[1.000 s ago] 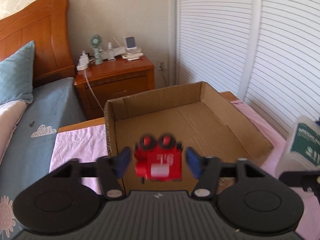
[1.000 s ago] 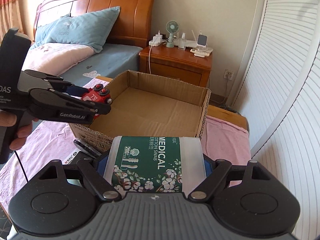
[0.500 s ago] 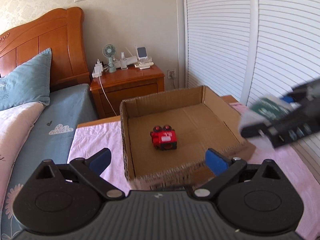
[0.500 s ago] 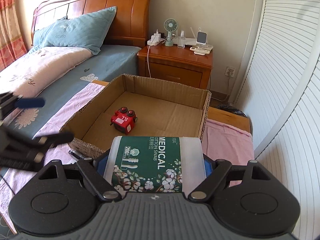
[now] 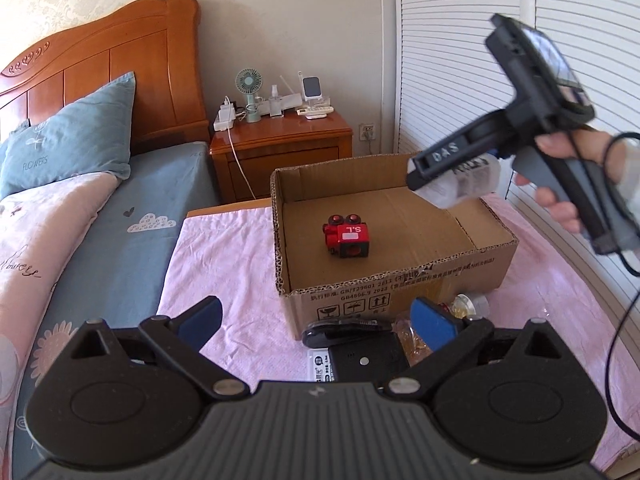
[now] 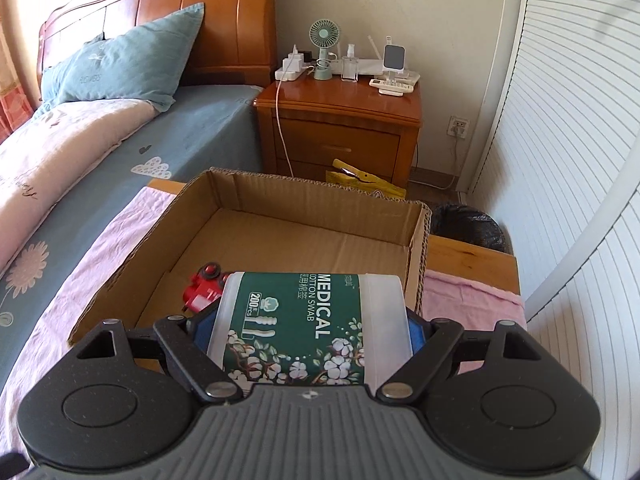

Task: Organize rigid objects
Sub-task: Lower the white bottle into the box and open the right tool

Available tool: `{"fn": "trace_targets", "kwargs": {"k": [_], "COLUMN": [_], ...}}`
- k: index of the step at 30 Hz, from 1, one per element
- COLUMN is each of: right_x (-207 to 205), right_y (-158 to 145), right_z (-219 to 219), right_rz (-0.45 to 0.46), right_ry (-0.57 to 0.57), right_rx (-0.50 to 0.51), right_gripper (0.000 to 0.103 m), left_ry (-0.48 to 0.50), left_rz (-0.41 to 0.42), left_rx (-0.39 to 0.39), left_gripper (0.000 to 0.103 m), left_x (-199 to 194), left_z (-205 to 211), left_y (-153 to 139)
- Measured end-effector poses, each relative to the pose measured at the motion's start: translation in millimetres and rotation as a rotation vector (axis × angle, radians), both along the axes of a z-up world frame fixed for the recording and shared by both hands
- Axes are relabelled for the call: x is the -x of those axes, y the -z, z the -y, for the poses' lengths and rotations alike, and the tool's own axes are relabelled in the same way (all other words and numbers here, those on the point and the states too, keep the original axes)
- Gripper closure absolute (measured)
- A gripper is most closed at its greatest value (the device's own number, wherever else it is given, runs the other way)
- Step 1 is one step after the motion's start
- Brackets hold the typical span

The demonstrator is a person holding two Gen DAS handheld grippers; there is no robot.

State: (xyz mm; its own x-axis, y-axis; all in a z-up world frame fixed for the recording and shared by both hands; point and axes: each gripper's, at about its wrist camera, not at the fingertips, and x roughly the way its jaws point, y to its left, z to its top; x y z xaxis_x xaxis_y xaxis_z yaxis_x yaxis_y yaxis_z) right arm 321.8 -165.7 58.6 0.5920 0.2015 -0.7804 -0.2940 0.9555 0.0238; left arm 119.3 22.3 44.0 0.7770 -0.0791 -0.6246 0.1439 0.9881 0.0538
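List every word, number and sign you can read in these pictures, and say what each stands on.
"MEDICAL COTTON SWAB" and "200 PCS": cotton swab box, held in the right gripper.
"S.L": red toy in the cardboard box.
"DAS": side of the right gripper, left wrist view.
"FLOWERS": blue pillow.
Handling symbols on the cardboard box front; the print line above is too small to read.
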Motion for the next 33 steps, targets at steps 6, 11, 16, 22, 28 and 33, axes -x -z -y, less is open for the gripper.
{"fn": "trace_targets", "kwargs": {"k": [6,11,16,22,28,33], "right_x": [-31,-23,2,32,67,92], "right_y": [9,3,-7,-14,-7,11], "right_z": [-6,-2,1,11,23,37], "right_rz": [-0.008,0.003,0.023,0.017,0.001,-0.036], "right_ry": [0.047,0.046,0.024,0.005,-0.029,-0.037], "right_rx": [-0.012,-0.036,-0.017,-0.049,-0.047,-0.043], "right_gripper": [0.006,0.000,0.000,0.000,0.000,0.000], "left_ry": [-0.017,-0.034,-0.043,-0.057,-0.083,-0.095], "left_rz": [-0.008,-0.025,-0.029,-0.025,-0.026,-0.053], "left_rx": [0.004,0.018,0.021,0.012,-0.010,-0.011], "left_gripper": [0.003,0.003,0.003,0.002,0.002,0.002], "left_x": [3,4,8,19,30,34], "left_z": [-5,-11,-11,-9,-11,-15], "left_y": [4,9,7,3,10,21]}}
